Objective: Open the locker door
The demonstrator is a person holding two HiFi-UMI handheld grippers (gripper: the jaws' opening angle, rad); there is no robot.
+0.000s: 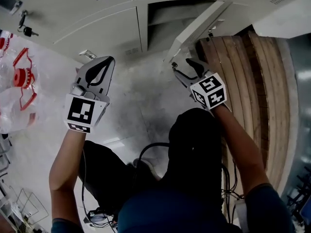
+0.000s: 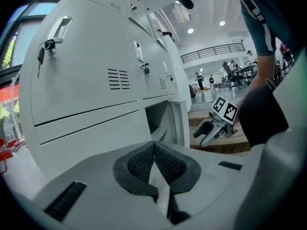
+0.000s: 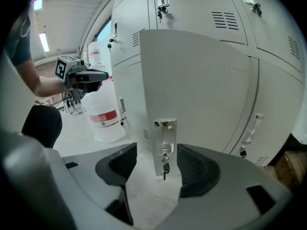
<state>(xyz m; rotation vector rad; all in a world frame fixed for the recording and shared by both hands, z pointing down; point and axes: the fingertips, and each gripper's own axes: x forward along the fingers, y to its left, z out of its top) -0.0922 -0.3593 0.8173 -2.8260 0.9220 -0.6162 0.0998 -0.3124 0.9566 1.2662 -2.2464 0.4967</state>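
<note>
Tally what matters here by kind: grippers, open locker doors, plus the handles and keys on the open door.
Grippers: 2, the left gripper and the right gripper
Open locker door: 1
Handle on that door: 1
Key hanging below the handle: 1
Total: 5

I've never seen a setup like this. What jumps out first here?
A low locker door stands swung open in the bank of pale lockers, top centre in the head view. The right gripper sits just before its edge, jaws apart, the door's keyed handle showing between them, untouched. The left gripper hangs shut to the left.
</note>
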